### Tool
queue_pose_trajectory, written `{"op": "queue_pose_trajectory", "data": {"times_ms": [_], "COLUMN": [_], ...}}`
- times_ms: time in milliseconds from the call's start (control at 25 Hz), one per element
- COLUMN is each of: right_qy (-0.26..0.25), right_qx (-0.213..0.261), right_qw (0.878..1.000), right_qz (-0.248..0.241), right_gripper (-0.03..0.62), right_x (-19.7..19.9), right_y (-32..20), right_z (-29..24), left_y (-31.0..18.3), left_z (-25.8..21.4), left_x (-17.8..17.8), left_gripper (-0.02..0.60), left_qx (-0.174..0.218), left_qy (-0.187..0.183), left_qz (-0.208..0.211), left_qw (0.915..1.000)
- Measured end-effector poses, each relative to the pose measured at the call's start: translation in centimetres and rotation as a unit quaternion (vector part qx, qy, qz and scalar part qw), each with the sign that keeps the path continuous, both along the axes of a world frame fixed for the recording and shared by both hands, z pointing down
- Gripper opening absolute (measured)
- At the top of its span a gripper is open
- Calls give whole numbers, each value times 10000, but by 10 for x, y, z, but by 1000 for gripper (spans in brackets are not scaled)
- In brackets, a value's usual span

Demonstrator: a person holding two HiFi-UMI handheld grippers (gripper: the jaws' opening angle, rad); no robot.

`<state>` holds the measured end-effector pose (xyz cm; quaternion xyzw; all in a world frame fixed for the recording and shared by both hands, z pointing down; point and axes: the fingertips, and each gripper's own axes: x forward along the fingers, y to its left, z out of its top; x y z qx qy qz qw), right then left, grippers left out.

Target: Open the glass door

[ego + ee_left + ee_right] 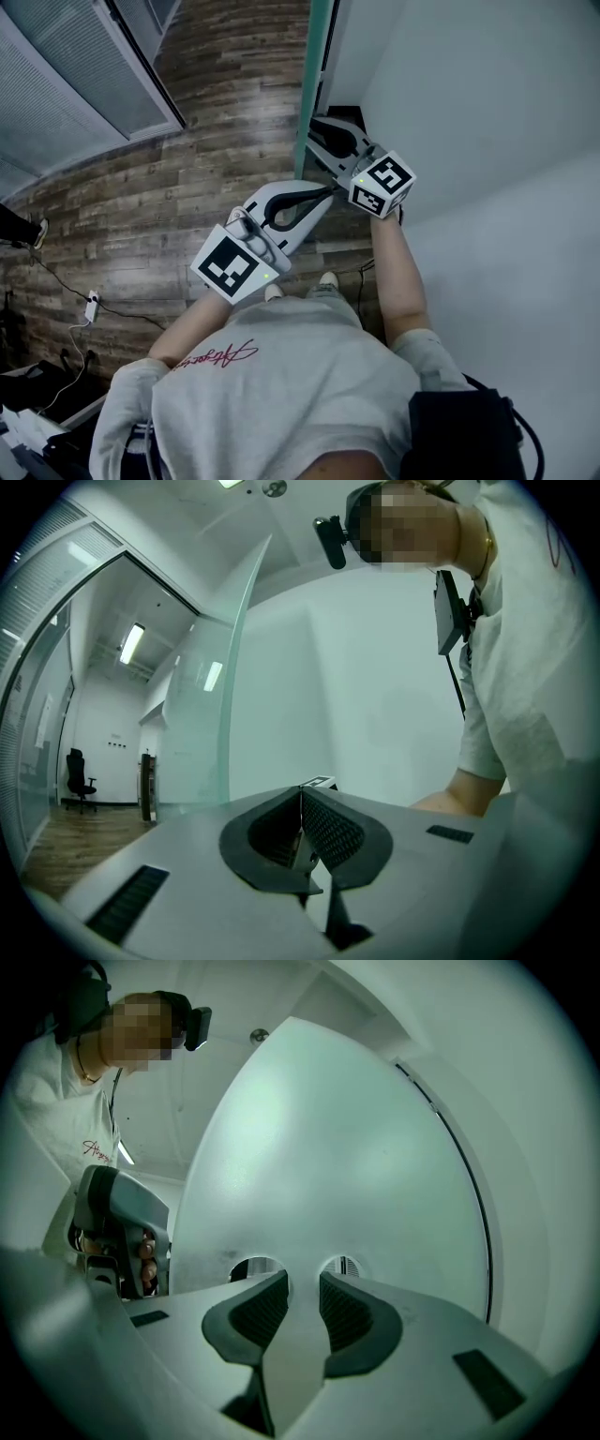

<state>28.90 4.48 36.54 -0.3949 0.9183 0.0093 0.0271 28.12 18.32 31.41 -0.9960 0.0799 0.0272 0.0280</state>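
The glass door [315, 84] shows edge-on as a green line in the head view, and as a wide frosted panel [328, 1166] in the right gripper view. My right gripper [317, 141] points level at the door's edge. The jaws of the right gripper [302, 1283] are shut on a pale strip of the door that fills the gap between the pads. My left gripper [326, 191] hangs just beside and below it, jaws pointing toward the door. In the left gripper view the left gripper [302, 791] is shut, its tips touching with nothing held, and the glass door [211, 696] stands ahead to the left.
A white wall [487, 141] runs along the right. A wood-plank floor [216, 112] lies beyond the door, bounded by a glazed partition with blinds [75, 75] at upper left. Cables and a power adapter [91, 305] lie on the floor at left. An office chair [82, 778] stands far off.
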Motion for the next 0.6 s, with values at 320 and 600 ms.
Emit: {"op": "queue_pose_trajectory", "data": {"times_ms": [320,600], "right_qy": [-47,-142], "right_qx": [16,45], "right_qw": [9999,9994], "right_qz": [-161,-315], "right_gripper": [114,114], "right_x": [45,83], "right_y": [32,51], "right_z": [5,4], "left_y": [36,50], "left_z": [3,2], "left_x": [55,88], "left_gripper": [17,17], "left_qx": [20,-82], "left_qy": [-26,14], "left_qz": [416,637], "left_qw": [9991,9979]}}
